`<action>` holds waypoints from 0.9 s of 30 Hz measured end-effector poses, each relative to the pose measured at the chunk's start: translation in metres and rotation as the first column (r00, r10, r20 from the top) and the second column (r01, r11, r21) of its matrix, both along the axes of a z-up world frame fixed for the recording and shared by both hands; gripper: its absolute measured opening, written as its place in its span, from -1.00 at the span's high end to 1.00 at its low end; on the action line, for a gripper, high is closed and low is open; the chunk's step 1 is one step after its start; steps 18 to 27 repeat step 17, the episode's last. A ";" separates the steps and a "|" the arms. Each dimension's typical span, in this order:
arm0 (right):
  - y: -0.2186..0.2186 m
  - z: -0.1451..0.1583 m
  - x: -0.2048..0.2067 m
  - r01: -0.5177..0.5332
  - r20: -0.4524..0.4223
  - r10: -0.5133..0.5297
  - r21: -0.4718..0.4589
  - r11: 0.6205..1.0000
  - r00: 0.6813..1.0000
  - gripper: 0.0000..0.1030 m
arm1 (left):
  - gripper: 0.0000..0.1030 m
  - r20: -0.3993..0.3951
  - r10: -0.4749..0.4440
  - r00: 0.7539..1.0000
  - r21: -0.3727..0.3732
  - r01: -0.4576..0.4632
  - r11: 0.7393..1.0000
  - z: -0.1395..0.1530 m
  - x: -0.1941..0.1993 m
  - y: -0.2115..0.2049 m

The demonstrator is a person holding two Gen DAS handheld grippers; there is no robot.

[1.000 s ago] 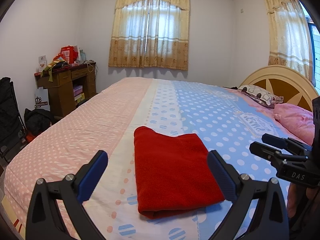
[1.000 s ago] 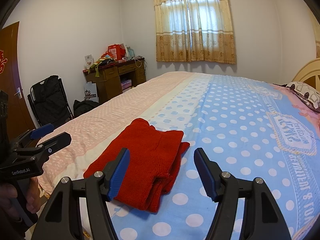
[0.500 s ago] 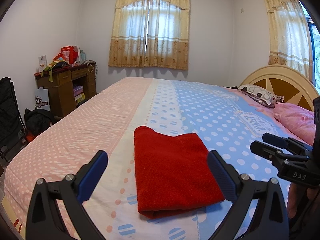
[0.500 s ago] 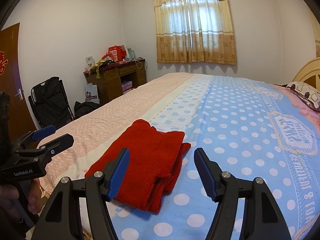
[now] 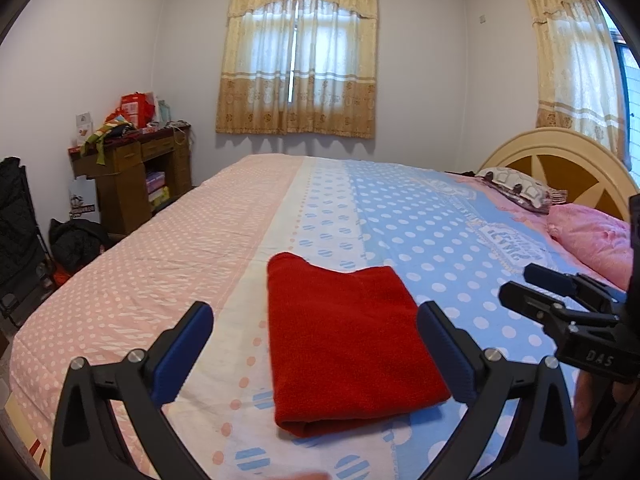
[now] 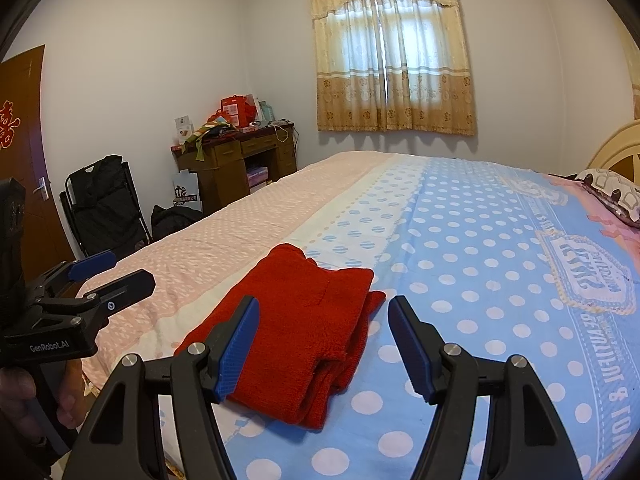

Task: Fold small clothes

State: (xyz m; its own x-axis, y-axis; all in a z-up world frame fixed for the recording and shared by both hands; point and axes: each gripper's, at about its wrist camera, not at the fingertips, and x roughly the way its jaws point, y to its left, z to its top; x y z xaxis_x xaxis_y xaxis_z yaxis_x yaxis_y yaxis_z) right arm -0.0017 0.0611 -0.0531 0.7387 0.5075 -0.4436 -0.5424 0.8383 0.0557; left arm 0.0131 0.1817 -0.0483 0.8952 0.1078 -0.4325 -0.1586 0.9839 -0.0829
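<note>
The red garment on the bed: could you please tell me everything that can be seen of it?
The red garment is a folded piece of plain red cloth with a soft, fuzzy knit look. It lies flat on the bedspread near the bed's close edge, across the cream strip and the blue dotted part. The left wrist view shows a neat rectangle with a rounded fold in front; the right wrist view shows stacked layers, one edge sticking out at the side. Only the bedspread touches it.
</note>
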 end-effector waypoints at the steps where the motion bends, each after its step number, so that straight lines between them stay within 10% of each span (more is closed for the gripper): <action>1: 0.001 0.000 -0.001 -0.002 0.001 0.002 -0.001 1.000 1.000 -0.31 | -1.00 0.001 0.006 1.000 0.003 -0.006 1.000 0.000 0.000 0.000; 27: 0.003 0.001 -0.002 -0.015 -0.001 0.015 -0.006 1.000 1.000 -0.32 | -1.00 -0.008 0.031 0.999 0.043 -0.031 0.999 0.000 0.001 0.003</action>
